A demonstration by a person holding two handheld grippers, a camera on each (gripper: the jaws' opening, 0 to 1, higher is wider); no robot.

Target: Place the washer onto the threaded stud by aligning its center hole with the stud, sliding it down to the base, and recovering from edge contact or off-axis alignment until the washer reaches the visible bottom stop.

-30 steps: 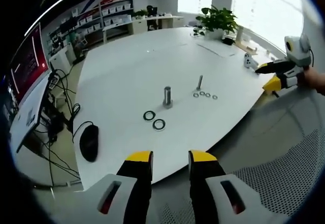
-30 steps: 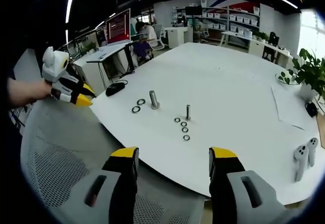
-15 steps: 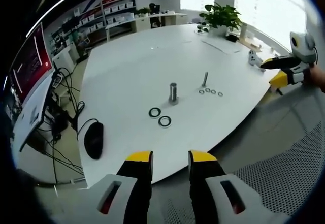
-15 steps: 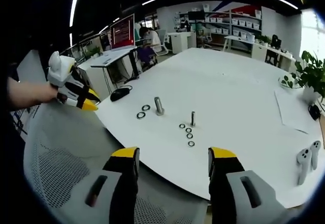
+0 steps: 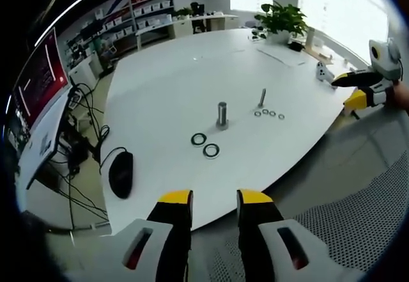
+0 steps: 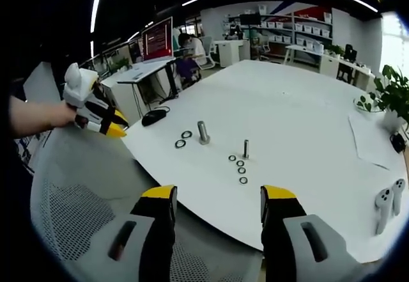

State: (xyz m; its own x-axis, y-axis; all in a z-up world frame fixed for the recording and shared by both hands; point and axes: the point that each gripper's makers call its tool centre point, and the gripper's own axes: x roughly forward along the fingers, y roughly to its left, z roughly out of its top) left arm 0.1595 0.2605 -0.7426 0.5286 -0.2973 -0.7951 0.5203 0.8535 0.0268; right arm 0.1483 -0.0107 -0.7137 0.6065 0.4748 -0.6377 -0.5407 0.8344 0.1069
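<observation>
white table [image 5: 160, 77], black mouse [image 5: 121, 174], potted plant [image 5: 281, 21], mesh chair [image 6: 70, 199]

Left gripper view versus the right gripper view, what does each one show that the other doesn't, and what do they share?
Left gripper view: cables hanging off the table's edge, and the right gripper coming in. Right gripper view: two white controllers and the left gripper coming in. Shared: the white table, thick stud, thin stud, two large washers, small washers, black mouse, potted plant.

No readable text; red monitor [image 5: 38, 80] content too blurred.
</observation>
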